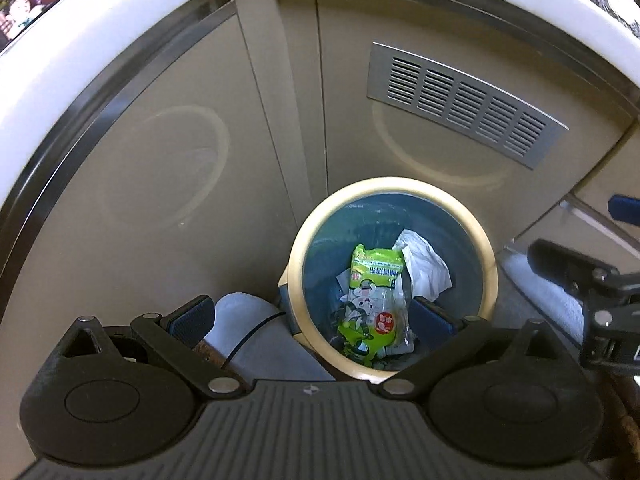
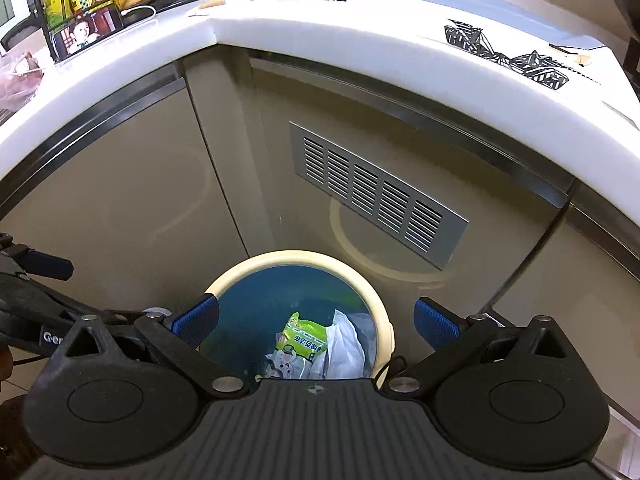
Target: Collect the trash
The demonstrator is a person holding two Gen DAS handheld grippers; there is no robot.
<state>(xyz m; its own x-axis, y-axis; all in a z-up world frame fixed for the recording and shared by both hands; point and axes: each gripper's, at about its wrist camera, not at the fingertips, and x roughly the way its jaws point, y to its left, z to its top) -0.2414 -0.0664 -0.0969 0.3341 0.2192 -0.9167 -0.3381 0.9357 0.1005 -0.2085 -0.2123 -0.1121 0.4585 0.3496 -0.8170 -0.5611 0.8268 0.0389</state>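
Beige cabinet doors (image 2: 120, 208) under a white countertop (image 2: 360, 40) back a cream-rimmed bin (image 2: 384, 316) where a green snack wrapper (image 1: 374, 276) with unreadable print lies beside crumpled white plastic (image 1: 424, 264), both the left gripper (image 1: 312, 316) and right gripper (image 2: 316, 320) spread wide, empty, above it.

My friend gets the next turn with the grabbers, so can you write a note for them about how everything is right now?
Left hand-held gripper: open, holding nothing, above the trash bin.
Right hand-held gripper: open, holding nothing, also above the bin.
The bin, with a cream rim and blue inside, stands on the floor against the beige cabinet, below the vent grille.
Done: a green snack wrapper and a white crumpled plastic piece lie inside the bin.
Left: neither view shows loose trash outside the bin. The white countertop is only partly in view, so check there and around for more.
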